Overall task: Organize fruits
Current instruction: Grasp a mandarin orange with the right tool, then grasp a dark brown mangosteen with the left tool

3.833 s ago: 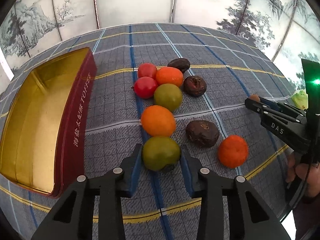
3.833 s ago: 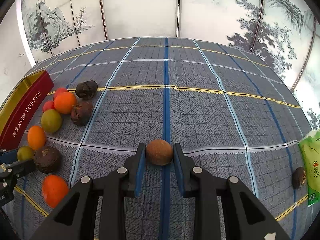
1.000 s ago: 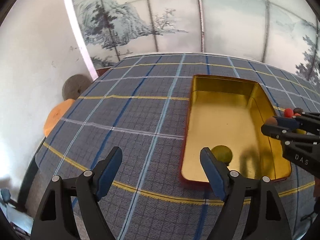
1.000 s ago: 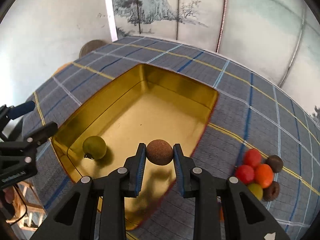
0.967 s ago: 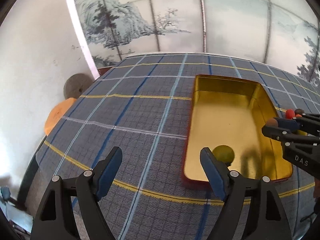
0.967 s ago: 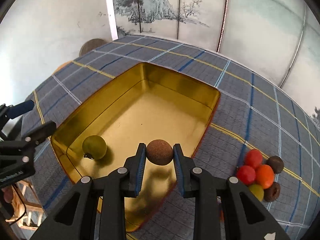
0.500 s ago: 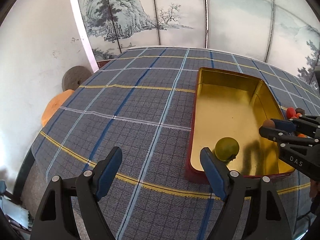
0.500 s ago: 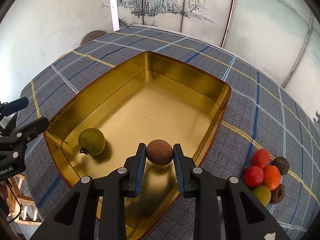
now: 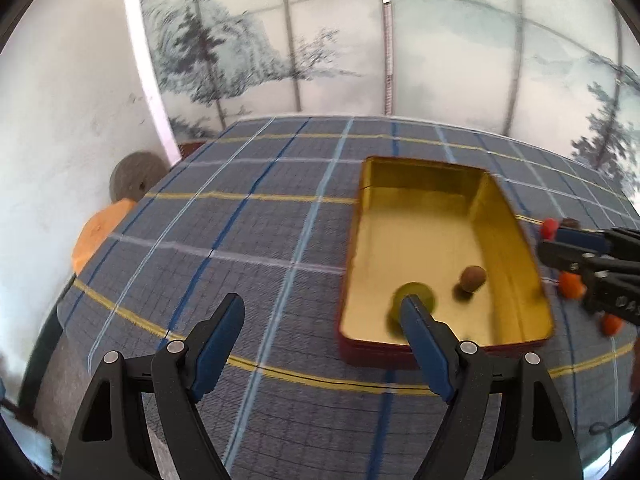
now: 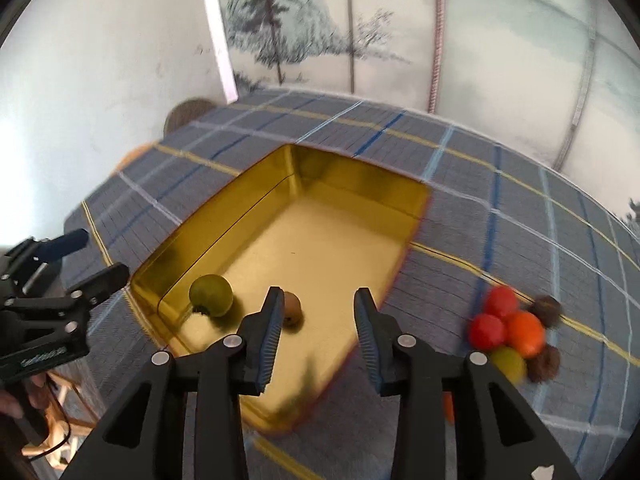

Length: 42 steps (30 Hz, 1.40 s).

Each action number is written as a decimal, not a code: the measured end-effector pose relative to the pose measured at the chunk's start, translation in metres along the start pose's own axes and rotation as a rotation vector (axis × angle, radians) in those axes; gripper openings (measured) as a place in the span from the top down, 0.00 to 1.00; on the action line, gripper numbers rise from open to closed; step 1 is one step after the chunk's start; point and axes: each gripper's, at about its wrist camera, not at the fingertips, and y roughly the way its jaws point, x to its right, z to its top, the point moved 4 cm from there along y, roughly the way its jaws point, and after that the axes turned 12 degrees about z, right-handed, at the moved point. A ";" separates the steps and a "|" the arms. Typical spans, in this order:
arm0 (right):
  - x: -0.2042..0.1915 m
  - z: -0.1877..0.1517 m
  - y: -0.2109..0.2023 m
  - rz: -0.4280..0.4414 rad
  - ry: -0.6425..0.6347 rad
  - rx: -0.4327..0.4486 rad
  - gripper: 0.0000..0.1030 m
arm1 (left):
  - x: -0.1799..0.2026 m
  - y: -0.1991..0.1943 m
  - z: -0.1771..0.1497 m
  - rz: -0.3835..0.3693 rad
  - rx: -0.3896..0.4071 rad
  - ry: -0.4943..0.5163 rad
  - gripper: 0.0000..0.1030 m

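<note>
Tin (image 10: 224, 216), gold inside and red outside, sits on the plaid cloth (image 10: 500, 208). Right gripper (image 10: 316, 320) hangs over the near end of the tin, jaws opening, nothing between them. Small brown fruit (image 10: 292, 308) lies on the tin floor just beside the left finger, close to the green fruit (image 10: 211, 295). Left gripper (image 9: 324, 320) stands wide and empty over the cloth beside the tin. Cluster of red, orange, green and dark fruits (image 10: 516, 336) remains on the cloth, right of the tin.
</note>
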 end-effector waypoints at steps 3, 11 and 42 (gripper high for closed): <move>0.022 -0.020 -0.036 -0.053 0.040 0.018 0.65 | 0.022 -0.014 0.000 -0.040 0.021 0.055 0.22; 0.092 -0.097 -0.099 -0.220 0.193 -0.037 0.65 | 0.088 -0.037 -0.012 -0.136 0.030 0.183 0.22; 0.180 -0.135 -0.096 -0.346 0.303 0.034 0.71 | 0.219 -0.040 -0.009 -0.313 -0.059 0.286 0.22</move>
